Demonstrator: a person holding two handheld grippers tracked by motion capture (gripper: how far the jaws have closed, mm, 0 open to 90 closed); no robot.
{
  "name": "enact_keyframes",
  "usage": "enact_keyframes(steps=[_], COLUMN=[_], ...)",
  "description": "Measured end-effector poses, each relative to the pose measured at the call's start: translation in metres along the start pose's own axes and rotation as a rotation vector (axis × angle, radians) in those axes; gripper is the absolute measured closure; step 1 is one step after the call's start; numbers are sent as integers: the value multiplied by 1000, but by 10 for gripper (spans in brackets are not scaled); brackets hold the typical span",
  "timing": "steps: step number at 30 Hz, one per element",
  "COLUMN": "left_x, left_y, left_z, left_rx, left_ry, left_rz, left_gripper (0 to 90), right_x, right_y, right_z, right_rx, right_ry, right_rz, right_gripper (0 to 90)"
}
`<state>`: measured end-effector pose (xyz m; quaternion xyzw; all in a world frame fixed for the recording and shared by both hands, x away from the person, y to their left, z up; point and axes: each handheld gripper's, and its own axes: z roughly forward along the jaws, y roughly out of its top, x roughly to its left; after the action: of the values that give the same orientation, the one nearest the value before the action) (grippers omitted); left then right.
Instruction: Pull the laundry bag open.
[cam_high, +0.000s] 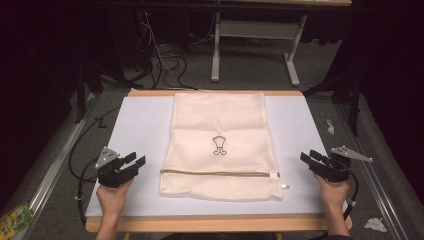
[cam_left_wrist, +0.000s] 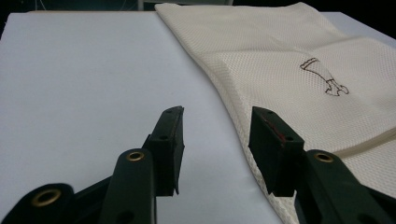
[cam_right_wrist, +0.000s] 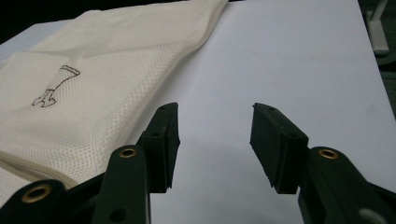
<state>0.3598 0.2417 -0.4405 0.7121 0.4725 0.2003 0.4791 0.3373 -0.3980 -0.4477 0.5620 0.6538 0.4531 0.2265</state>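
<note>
High view: your mesh laundry bag (cam_high: 219, 145) lies flat mid-frame on the counter (cam_high: 135, 130). Left gripper (cam_high: 134, 163) and right gripper (cam_high: 308, 157) sit either side, jaws apart, gripping nothing.

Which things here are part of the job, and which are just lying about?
In the job: mesh laundry bag, its zipper, left gripper, right gripper, both open.
Lying about: crumpled paper, green packet, floor cables.
</note>
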Motion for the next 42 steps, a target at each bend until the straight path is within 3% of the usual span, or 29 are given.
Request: enact_keyframes(steps=[16,42], left_x=[10,14], left_y=[-2,-9], left_z=[9,31], left_rx=[20,70], left_ry=[41,93], left_rz=[-25,-16], left_gripper=[550,529], right_x=[-12,-11], right_y=[-7,-9], right_z=[4,21], right_rx=[11,65], right_ry=[-37,-76], right_rz=[40,8], right_gripper=[536,535])
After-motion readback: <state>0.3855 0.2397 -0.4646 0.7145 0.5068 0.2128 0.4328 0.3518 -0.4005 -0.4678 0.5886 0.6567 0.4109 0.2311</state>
